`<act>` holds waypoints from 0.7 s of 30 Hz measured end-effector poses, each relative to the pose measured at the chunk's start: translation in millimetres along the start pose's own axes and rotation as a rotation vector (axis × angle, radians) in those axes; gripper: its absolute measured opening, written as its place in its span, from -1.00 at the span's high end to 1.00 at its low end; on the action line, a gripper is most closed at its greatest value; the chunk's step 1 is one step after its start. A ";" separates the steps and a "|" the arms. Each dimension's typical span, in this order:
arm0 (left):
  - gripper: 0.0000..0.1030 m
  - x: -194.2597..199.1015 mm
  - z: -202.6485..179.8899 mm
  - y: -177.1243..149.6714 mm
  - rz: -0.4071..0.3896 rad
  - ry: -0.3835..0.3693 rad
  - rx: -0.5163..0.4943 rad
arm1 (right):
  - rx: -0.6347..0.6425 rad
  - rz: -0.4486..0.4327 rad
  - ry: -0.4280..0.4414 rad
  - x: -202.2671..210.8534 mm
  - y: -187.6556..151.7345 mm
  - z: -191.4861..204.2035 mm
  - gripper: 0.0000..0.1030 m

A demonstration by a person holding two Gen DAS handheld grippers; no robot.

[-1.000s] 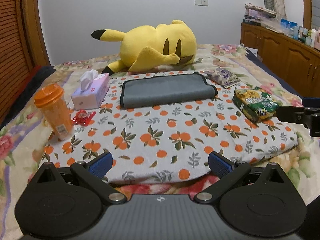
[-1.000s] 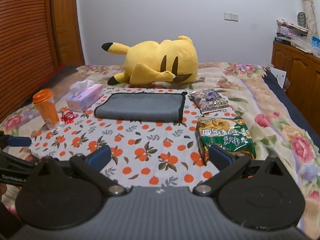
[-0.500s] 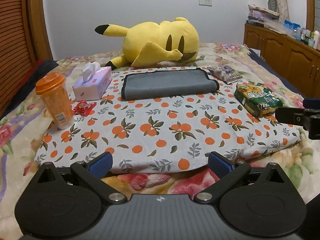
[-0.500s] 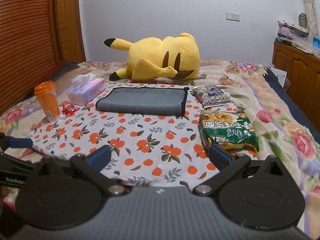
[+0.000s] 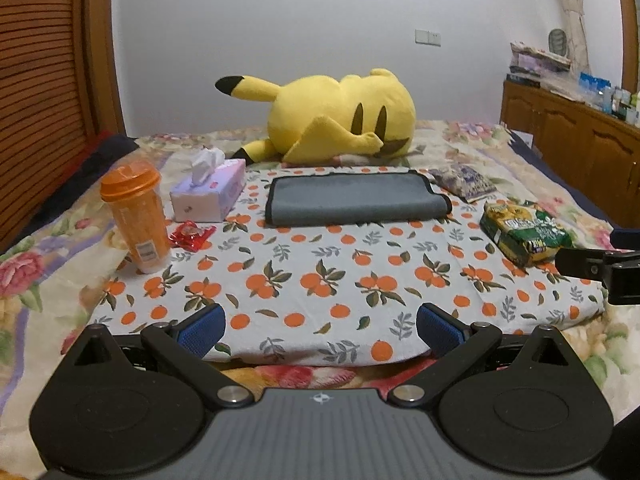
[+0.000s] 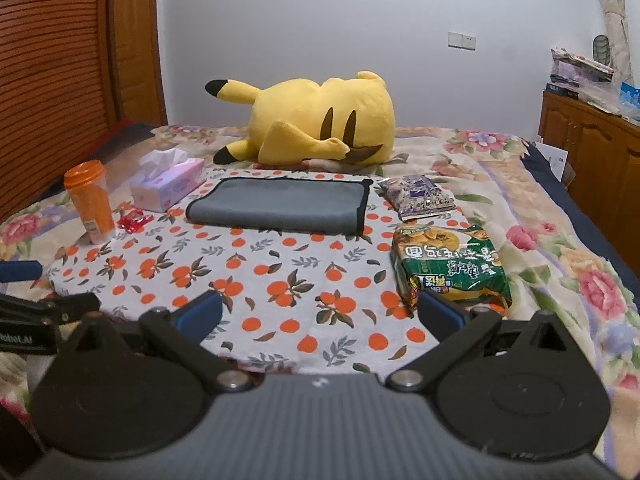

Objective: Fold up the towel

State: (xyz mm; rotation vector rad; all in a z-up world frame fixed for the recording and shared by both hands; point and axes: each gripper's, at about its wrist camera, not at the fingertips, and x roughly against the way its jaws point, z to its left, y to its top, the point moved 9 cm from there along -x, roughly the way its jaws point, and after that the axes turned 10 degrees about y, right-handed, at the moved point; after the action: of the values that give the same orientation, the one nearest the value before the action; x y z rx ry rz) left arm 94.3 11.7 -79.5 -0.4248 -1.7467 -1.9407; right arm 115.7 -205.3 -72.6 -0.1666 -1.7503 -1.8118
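Observation:
A grey towel with black trim (image 5: 354, 200) lies folded and flat at the far side of an orange-print cloth (image 5: 320, 280) on the bed; it also shows in the right wrist view (image 6: 280, 206). My left gripper (image 5: 320, 330) is open and empty, low at the cloth's near edge, well short of the towel. My right gripper (image 6: 320, 316) is open and empty, over the cloth's near right part. The right gripper's side shows at the right edge of the left wrist view (image 5: 600, 268).
A yellow plush toy (image 5: 340, 120) lies behind the towel. An orange cup (image 5: 136, 216), a tissue box (image 5: 210, 194) and a red wrapper (image 5: 190, 234) are left of it. A green snack bag (image 6: 448, 264) and a purple packet (image 6: 418, 196) are on the right. Wooden cabinets (image 5: 580, 140) line the right wall.
Both grippers have drawn back toward the near edge of the cloth and tilted up a little. Both stay open and empty. The towel has not moved.

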 end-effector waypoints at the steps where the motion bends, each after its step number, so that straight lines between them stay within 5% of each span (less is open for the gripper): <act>1: -1.00 0.4 0.9 0.4 -0.003 0.003 0.002 | 0.000 -0.004 -0.003 1.2 0.2 -0.4 -1.00; 21: -1.00 25.5 -1.7 13.6 -0.143 -0.006 -0.009 | -0.006 -0.095 -0.011 17.3 9.0 -2.7 -1.00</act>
State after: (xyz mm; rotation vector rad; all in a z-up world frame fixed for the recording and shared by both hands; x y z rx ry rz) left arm 80.7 5.3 -54.8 -0.3172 -1.8167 -2.0479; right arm 107.1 -213.1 -56.7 -0.0981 -1.7878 -1.8871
